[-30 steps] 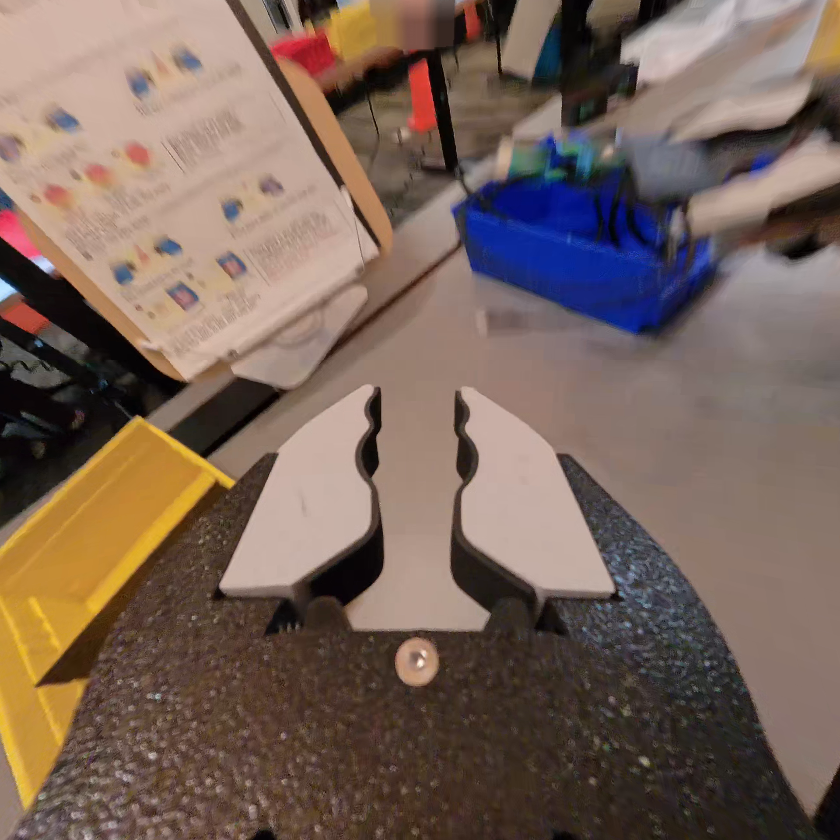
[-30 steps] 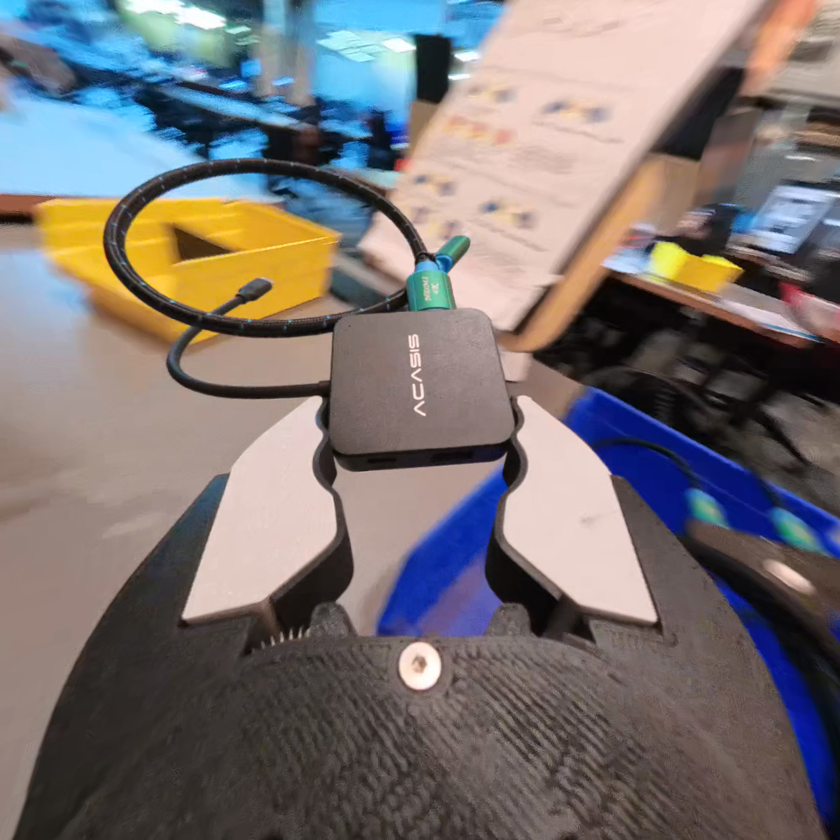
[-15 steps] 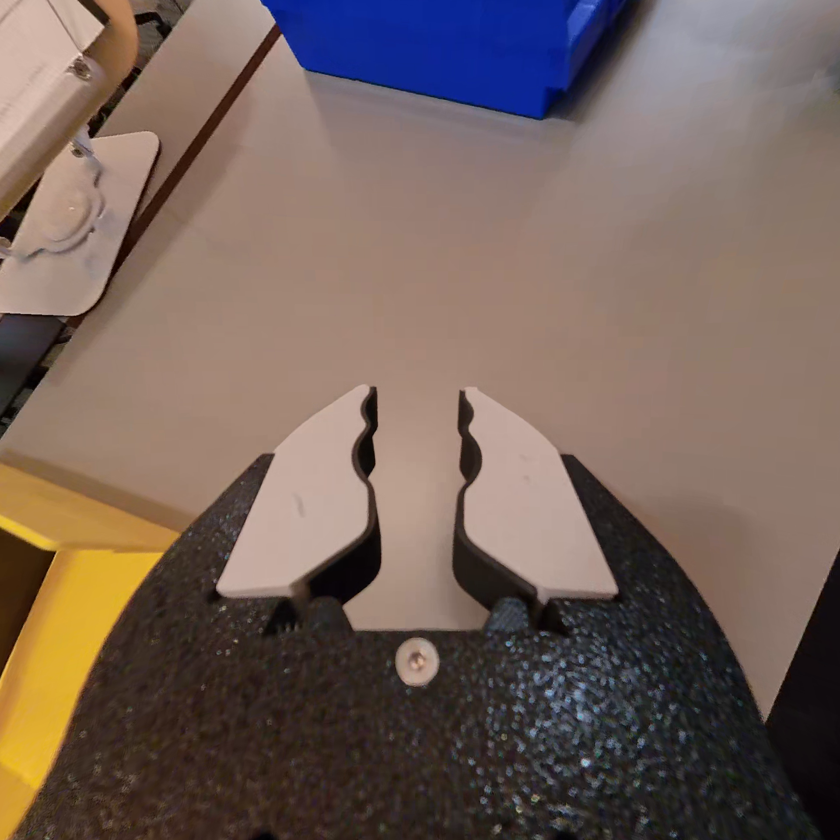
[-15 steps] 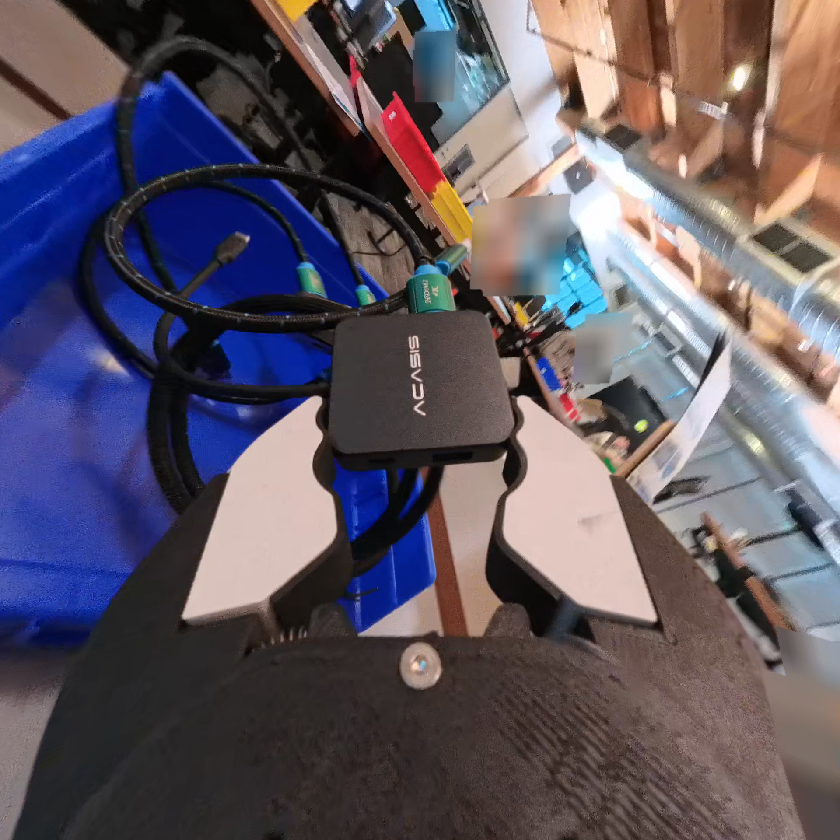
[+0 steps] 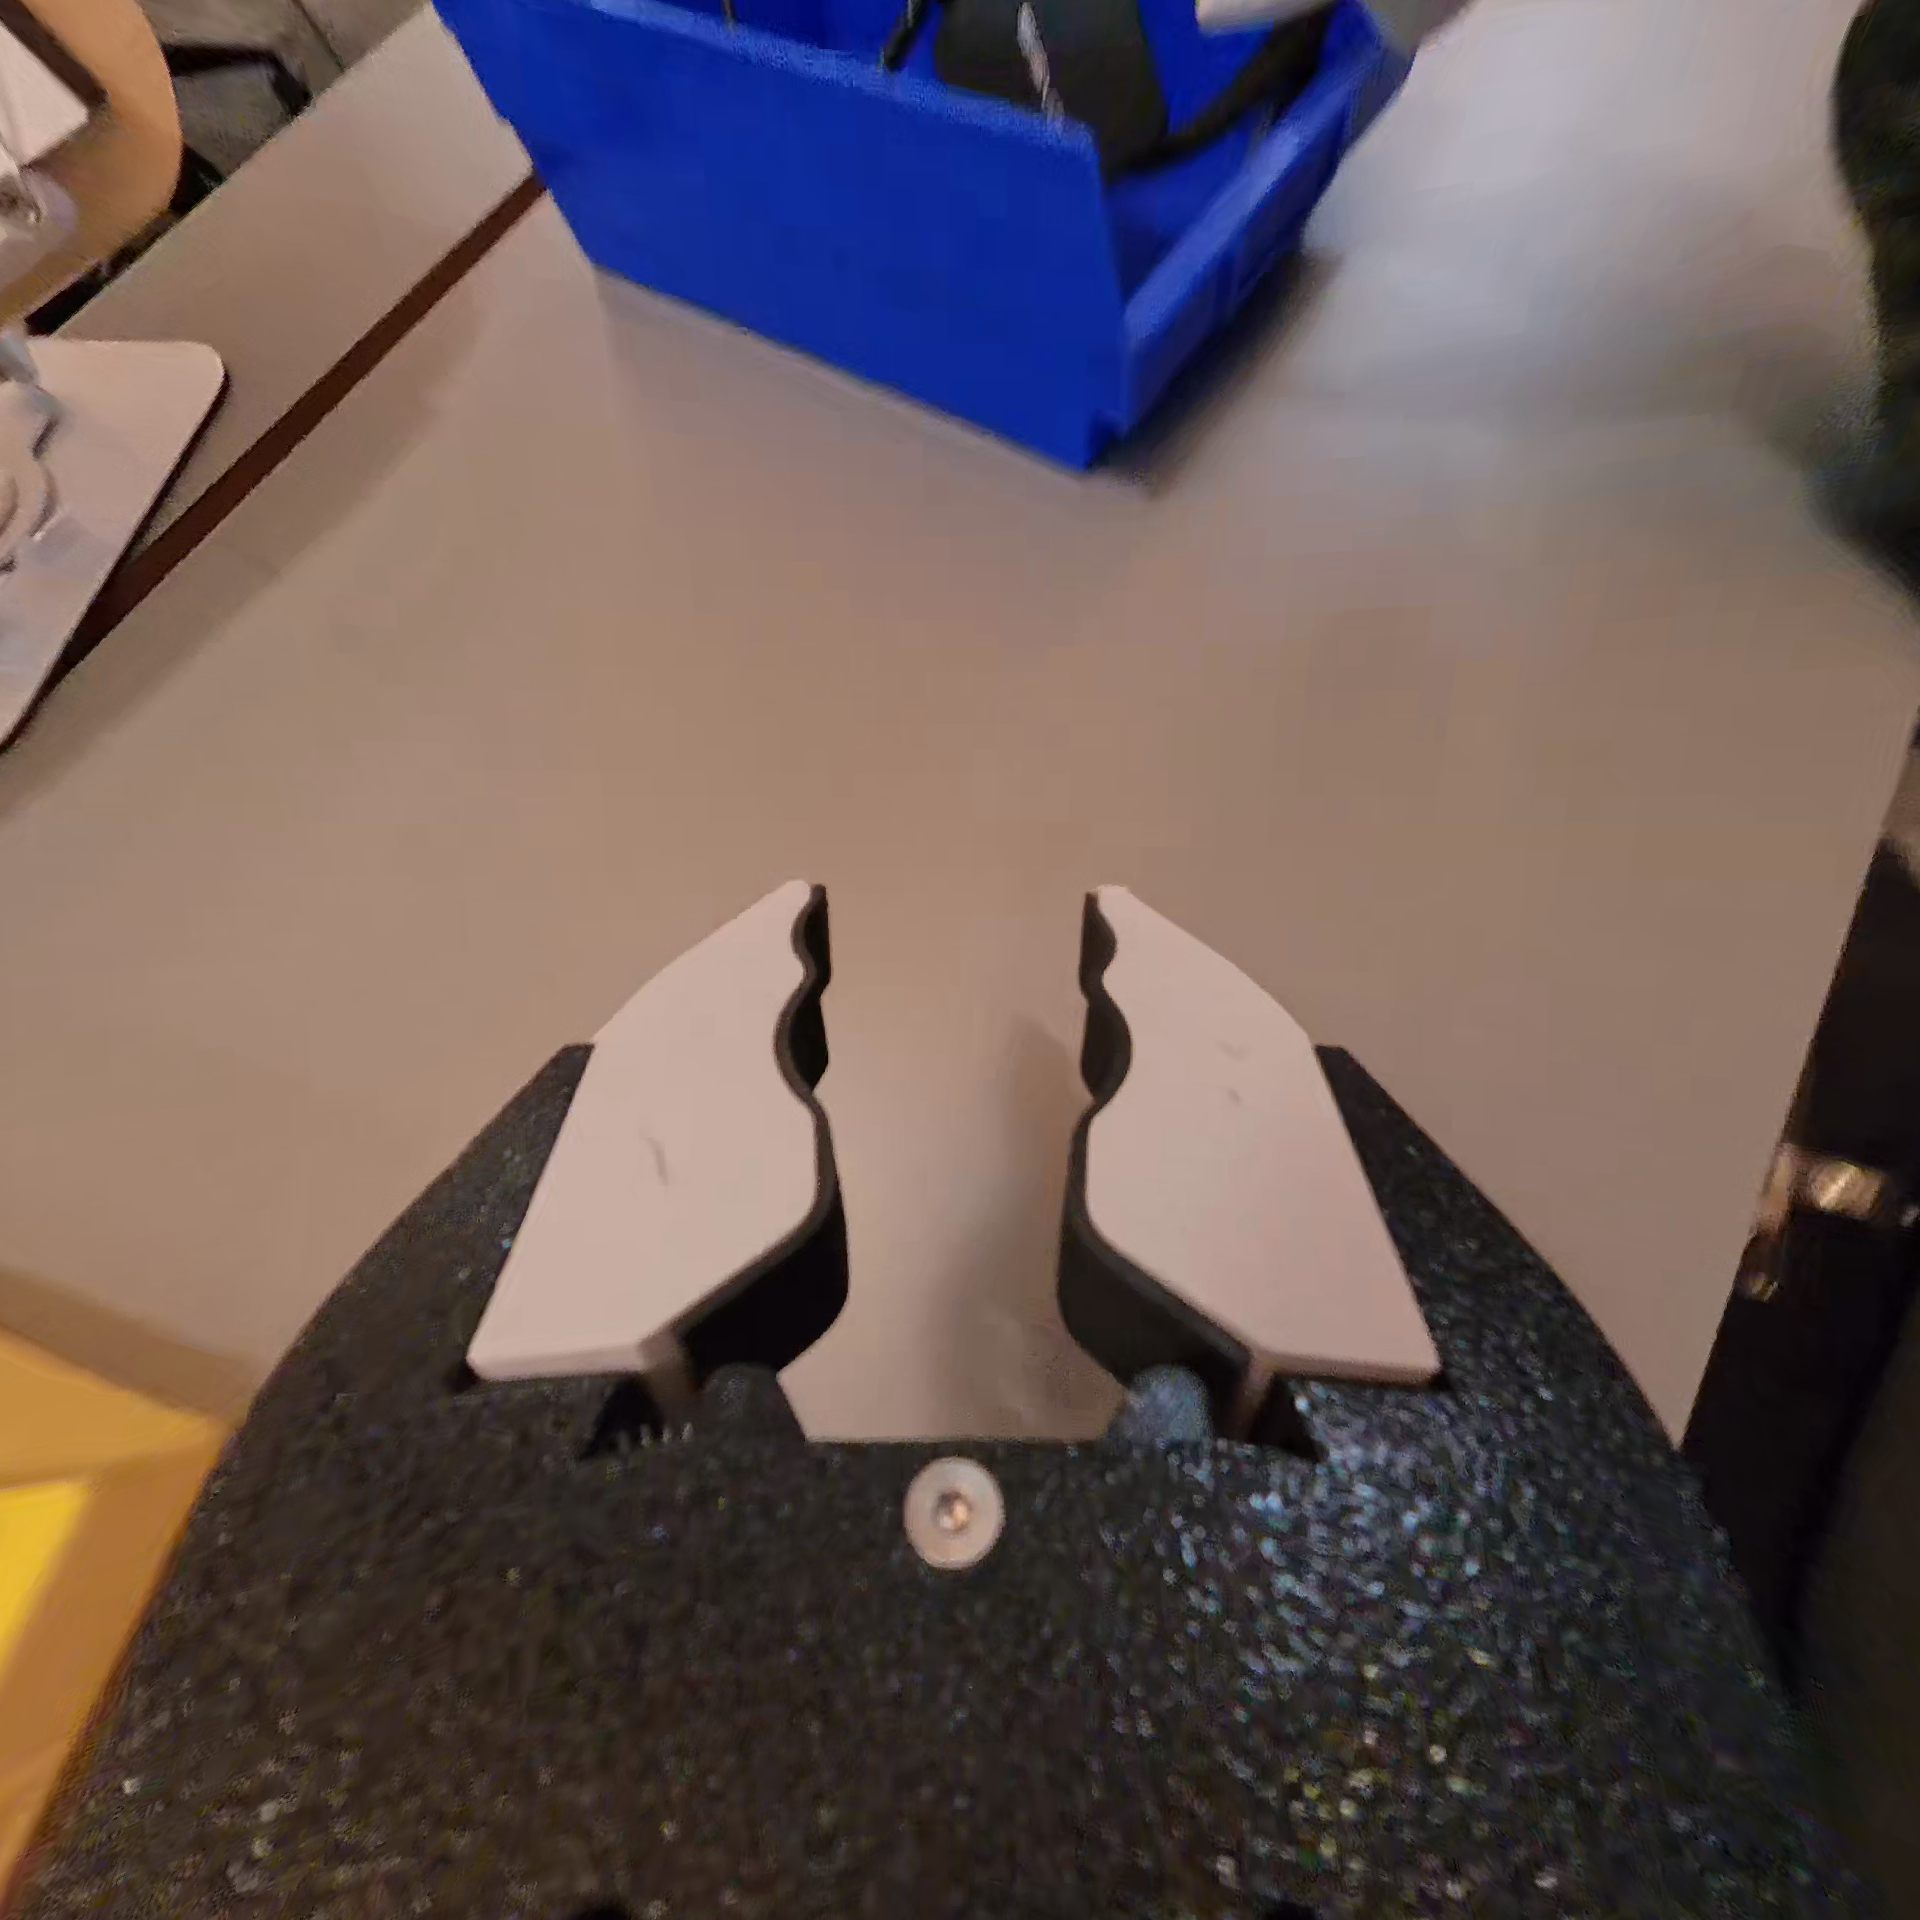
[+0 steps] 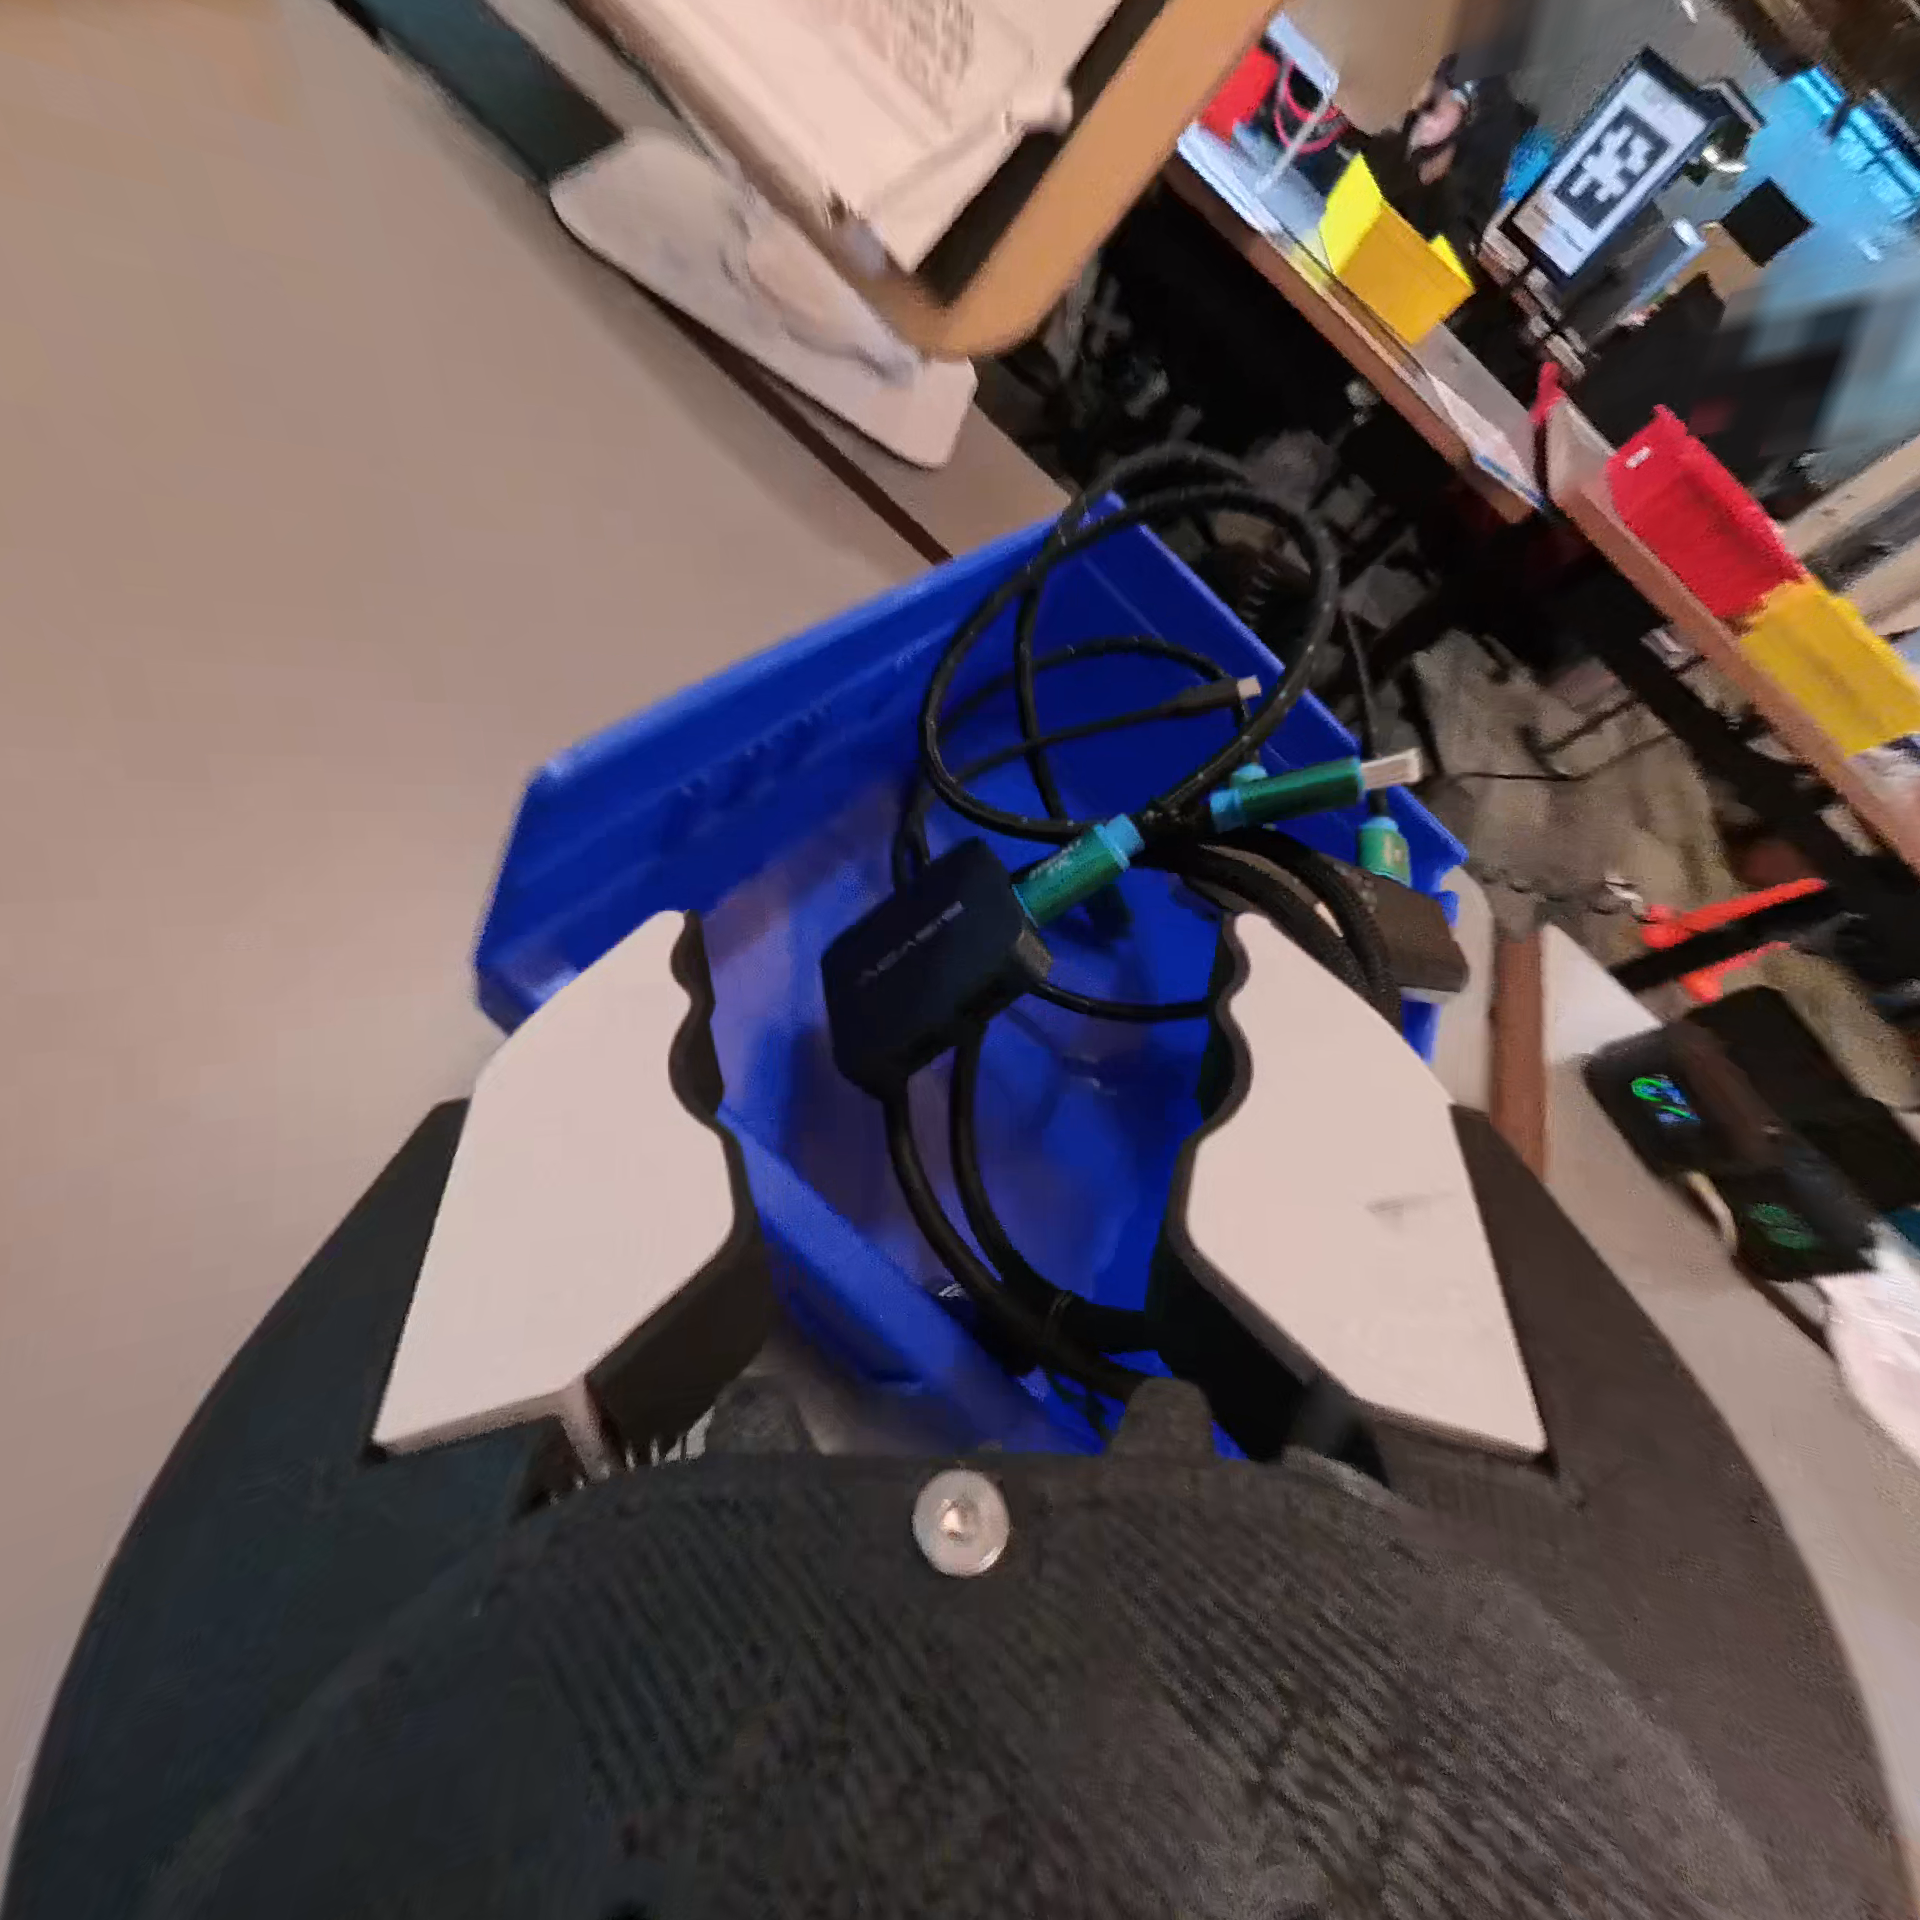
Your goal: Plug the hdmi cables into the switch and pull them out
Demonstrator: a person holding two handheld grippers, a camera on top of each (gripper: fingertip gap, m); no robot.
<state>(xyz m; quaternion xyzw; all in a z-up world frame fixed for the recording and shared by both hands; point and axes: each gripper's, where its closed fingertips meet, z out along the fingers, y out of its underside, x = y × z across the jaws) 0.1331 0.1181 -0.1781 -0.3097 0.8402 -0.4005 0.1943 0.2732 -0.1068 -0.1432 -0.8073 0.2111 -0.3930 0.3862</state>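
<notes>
In the right wrist view the black switch (image 6: 925, 961) lies tilted in the blue bin (image 6: 727, 790), with a braided HDMI cable (image 6: 1288, 623) plugged into it by a green connector (image 6: 1075, 868). More green-ended cables (image 6: 1299, 795) lie coiled around it. My right gripper (image 6: 956, 935) is open and empty just above the bin, with the switch below its fingers. My left gripper (image 5: 954, 902) is open and empty over the bare grey table (image 5: 935, 644), short of the blue bin (image 5: 894, 239).
A sign board on a white base (image 6: 769, 281) stands at the table's far edge. A yellow bin (image 5: 62, 1475) sits at the left gripper's lower left. The table's right edge (image 5: 1808, 987) drops off near the left gripper. Shelves with red and yellow bins (image 6: 1714, 540) stand beyond.
My right gripper has opened and let go of the switch, which now lies in the blue bin with its cable. My left gripper has opened wider and tipped up toward the bin.
</notes>
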